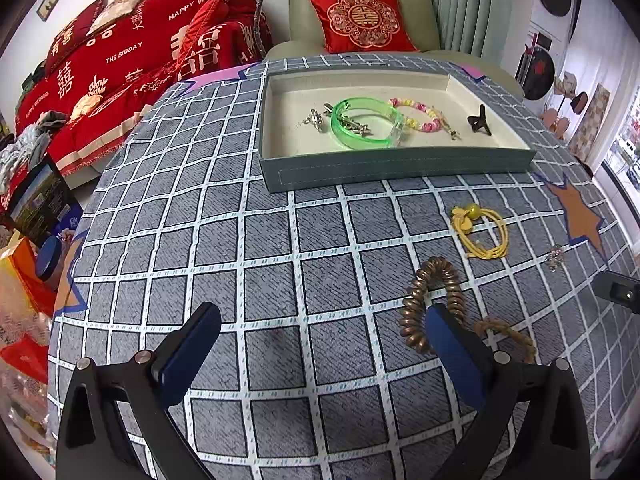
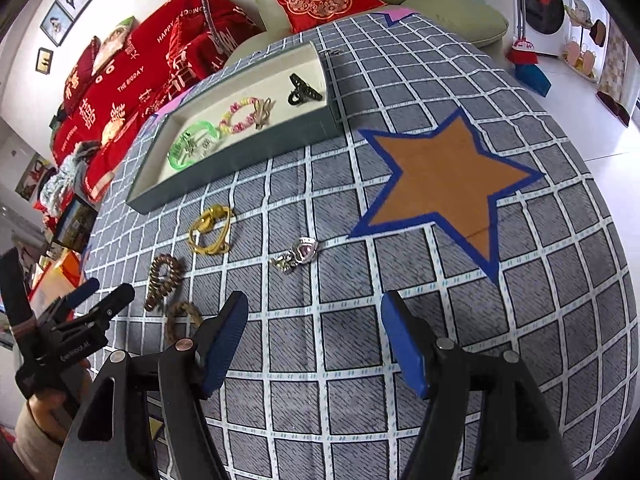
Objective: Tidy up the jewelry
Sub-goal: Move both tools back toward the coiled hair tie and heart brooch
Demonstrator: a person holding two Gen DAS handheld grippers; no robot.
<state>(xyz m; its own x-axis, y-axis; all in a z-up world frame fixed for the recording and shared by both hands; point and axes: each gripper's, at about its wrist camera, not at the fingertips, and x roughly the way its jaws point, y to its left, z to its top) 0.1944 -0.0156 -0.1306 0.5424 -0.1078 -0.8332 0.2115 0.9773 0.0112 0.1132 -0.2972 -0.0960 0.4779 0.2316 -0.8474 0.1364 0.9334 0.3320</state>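
Observation:
My left gripper (image 1: 322, 316) is open low over the checked tablecloth. Its right finger (image 1: 452, 344) overlaps a bronze spiral hair tie (image 1: 434, 276). A brown braided tie (image 1: 510, 332) lies just right of it, and a yellow hair tie (image 1: 484, 232) lies farther back. My right gripper (image 2: 314, 304) is open, with nothing between its fingers. A silver brooch with a pink stone (image 2: 298, 256) lies a little ahead of it. The grey tray (image 1: 396, 164) holds a green bangle (image 1: 364, 122), a pink and yellow bead bracelet (image 1: 416, 116), a black claw clip (image 1: 479, 120) and silver clips (image 1: 316, 120).
An orange star with a blue border (image 2: 444, 184) is stuck on the cloth to the right of the tray (image 2: 240, 160). The left gripper (image 2: 106, 290) shows at the left of the right wrist view, by the spiral tie (image 2: 164, 280). An armchair and a red-covered sofa stand beyond the table.

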